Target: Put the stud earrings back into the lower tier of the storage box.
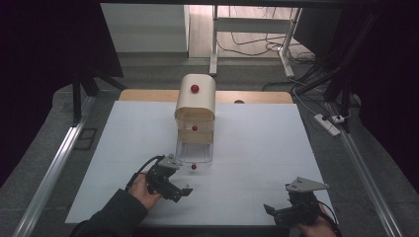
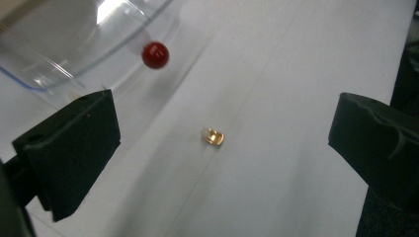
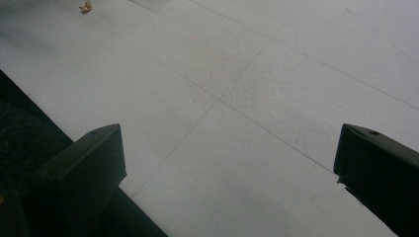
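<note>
— Left gripper (image 1: pixel 174 186), low over the white tabletop (image 1: pixel 257 148): jaws spread to the full, nothing between the pads. Small gold piece (image 2: pixel 212 136) lying flat on the sheet dead ahead, midway across the gap, just short of the clear drawer (image 1: pixel 194 152) and its red knob (image 2: pixel 155 54).

— Long axis?

— Too small to call; roughly squat, slightly skewed to the jaw line. Nearer the left by far.

— And the right gripper (image 1: pixel 284 211)?

— Parked well apart at the near edge, jaws wide, holding nothing. Same gold piece far off at its view's top corner.
</note>
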`<action>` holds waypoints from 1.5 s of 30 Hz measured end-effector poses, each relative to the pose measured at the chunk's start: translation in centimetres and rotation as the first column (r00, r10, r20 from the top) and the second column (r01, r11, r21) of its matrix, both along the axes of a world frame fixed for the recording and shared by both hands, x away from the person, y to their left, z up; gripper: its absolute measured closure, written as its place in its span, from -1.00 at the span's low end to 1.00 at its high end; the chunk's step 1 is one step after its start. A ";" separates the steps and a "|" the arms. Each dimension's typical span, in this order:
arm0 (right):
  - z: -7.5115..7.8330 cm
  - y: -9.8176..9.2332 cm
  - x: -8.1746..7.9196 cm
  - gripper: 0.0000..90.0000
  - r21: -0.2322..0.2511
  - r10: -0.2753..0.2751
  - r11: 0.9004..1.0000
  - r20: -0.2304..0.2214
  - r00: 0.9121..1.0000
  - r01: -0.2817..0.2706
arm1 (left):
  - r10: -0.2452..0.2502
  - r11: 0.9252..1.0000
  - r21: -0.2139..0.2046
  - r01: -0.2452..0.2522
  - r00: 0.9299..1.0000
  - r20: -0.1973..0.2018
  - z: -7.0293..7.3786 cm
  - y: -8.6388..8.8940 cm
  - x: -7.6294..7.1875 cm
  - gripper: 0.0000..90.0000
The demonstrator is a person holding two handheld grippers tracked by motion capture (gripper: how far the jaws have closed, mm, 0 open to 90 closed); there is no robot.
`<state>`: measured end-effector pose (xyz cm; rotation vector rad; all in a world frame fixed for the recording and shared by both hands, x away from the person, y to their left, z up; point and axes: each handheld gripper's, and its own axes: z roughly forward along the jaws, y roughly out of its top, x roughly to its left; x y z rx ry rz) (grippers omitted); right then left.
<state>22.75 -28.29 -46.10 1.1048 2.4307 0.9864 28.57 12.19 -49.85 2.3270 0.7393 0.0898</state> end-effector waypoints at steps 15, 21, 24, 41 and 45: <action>0.0 0.1 0.0 -1.00 -0.002 0.005 1.000 0.000 1.000 -0.005 | -0.017 0.992 0.124 0.023 0.999 -0.044 -2.8 -1.9 0.7 -1.00; 0.0 0.1 0.0 -1.00 -0.001 0.007 1.000 -0.001 1.000 -0.007 | -0.011 0.980 0.198 0.013 1.000 -0.014 -3.4 -2.6 0.9 -1.00; 0.0 0.1 0.0 -1.00 -0.002 0.008 1.000 0.000 1.000 -0.008 | -0.011 0.980 0.198 0.014 1.000 -0.014 -3.4 -2.6 0.9 -1.00; -0.1 0.1 0.0 -1.00 -0.006 0.014 1.000 0.000 1.000 -0.014 | -0.016 0.984 0.179 0.015 1.000 0.007 -2.3 -2.2 0.7 0.16; 0.0 0.1 0.0 -1.00 -0.008 0.015 1.000 0.000 1.000 -0.015 | -0.021 0.984 0.174 0.020 1.000 0.000 -2.2 -2.3 0.7 0.51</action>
